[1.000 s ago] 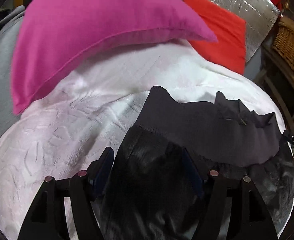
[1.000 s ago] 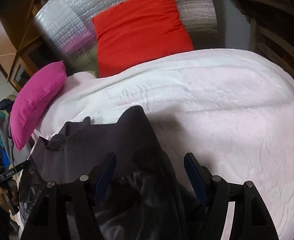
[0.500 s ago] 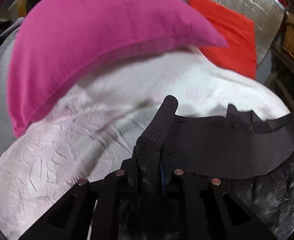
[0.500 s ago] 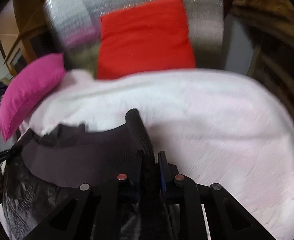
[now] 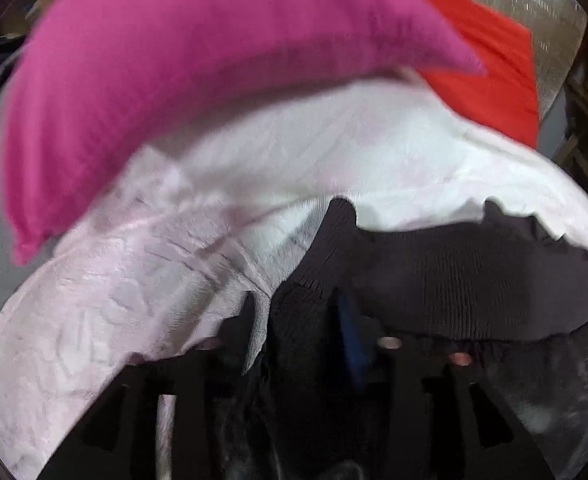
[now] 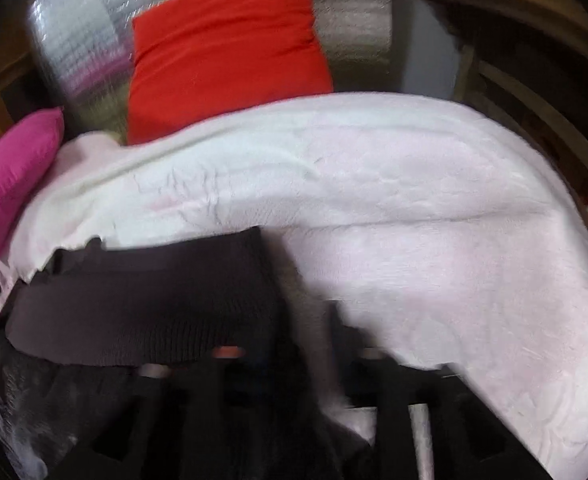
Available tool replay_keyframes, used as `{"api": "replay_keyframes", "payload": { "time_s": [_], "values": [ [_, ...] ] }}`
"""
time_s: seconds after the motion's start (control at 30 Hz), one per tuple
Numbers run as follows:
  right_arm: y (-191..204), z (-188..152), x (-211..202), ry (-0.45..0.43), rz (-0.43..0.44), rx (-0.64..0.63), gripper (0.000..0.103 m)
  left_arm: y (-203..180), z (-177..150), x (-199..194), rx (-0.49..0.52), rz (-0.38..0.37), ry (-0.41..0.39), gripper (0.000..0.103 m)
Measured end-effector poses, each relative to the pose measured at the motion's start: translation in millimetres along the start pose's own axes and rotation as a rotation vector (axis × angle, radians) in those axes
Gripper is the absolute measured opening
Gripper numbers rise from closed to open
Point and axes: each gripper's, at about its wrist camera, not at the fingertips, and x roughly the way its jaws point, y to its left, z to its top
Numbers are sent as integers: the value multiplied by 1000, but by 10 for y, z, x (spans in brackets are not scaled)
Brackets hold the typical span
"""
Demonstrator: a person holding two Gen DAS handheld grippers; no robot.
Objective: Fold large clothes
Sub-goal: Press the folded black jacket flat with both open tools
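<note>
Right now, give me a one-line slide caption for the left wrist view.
Left hand-held gripper pinching the dark garment's ribbed hem over a pale pink blanket, magenta pillow behind.

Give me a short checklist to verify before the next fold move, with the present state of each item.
1. Left gripper shut on the dark garment: ok, ribbed hem sits between its fingers.
2. Right gripper shut on the same hem: cannot tell, the picture is too blurred.
3. Hem stretched flat between both grippers: ok.
4. White blanket bare ahead of the garment: ok.
5. Pink pillow away from the garment: ok.
6. Red pillow away from the garment: ok.
</note>
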Motion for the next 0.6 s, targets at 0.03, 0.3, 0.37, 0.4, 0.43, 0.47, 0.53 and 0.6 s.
{"api": "replay_keyframes", "payload": {
  "time_s": [0.03, 0.3, 0.37, 0.4, 0.43, 0.47, 0.53, 0.6],
  "values": [
    [-24, -15, -78, -14, -8, 6, 56, 26, 10, -100, -19, 13, -24, 53],
    [485, -455, -1052, -171, 27, -103, 64, -169, -446, -1160, 10, -3, -231, 56],
    [744, -721, -1231, -187, 68, -145, 68, -463, -718, -1271, 88, -32, -242, 56],
    [897, -882, -1302, -197, 82, -169, 68, -612, -901, -1321, 111, -39, -260, 56],
    [993, -989, -1336, -202, 90, -183, 68, -701, -988, -1325, 126, -47, -261, 56],
    [1127, -1128, -1359, -205, 98, -204, 68, -824, -1125, -1296, 146, -56, -253, 56],
    [1334, -1303, -1330, -214, 74, -253, 68, -1005, -1250, -1134, 160, -22, -211, 56],
    [1465, -1402, -1168, -202, 1, -299, 68, -1089, -1313, -834, 155, 39, -124, 57]
  ]
}}
